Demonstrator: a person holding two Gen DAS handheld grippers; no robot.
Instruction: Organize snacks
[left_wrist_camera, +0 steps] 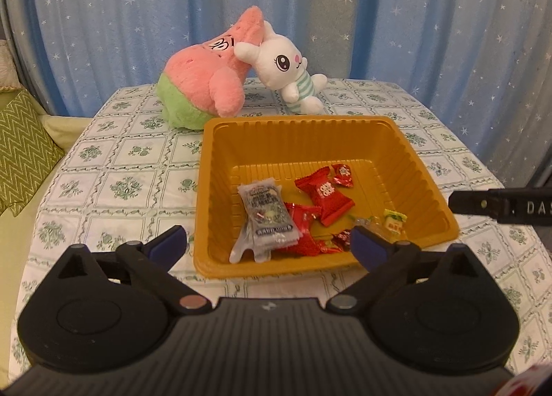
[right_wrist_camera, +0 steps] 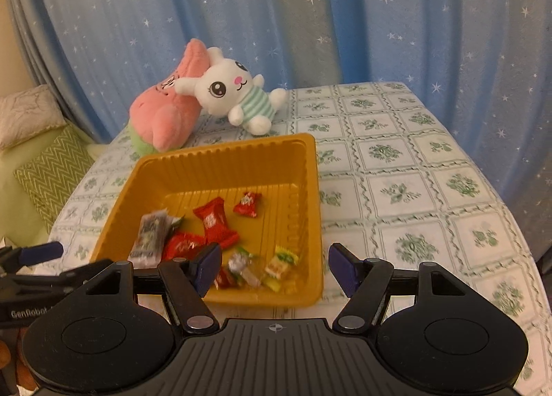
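The tray [left_wrist_camera: 427,185] is set on the surface [left_wrist_camera: 114,168], just before the pink plush [left_wrist_camera: 203,85] and the rabbit [left_wrist_camera: 286,68]. If its light near rim is clipped, the tray could be tipped. Both left gripper [left_wrist_camera: 269,244] and right gripper [right_wrist_camera: 274,266] are held open and empty, the snacks [left_wrist_camera: 331,201] lying in the tray beyond the jaws.

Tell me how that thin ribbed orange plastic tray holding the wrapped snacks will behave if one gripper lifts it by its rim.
The thin ribbed orange plastic tray looks moulded from thin sheet, so it probably flexes and sags at a one-sided grip. It likely weighs little, holding only a few small wrapped snacks. Its glossy walls suggest the loose packets would slide toward the low side if tilted.
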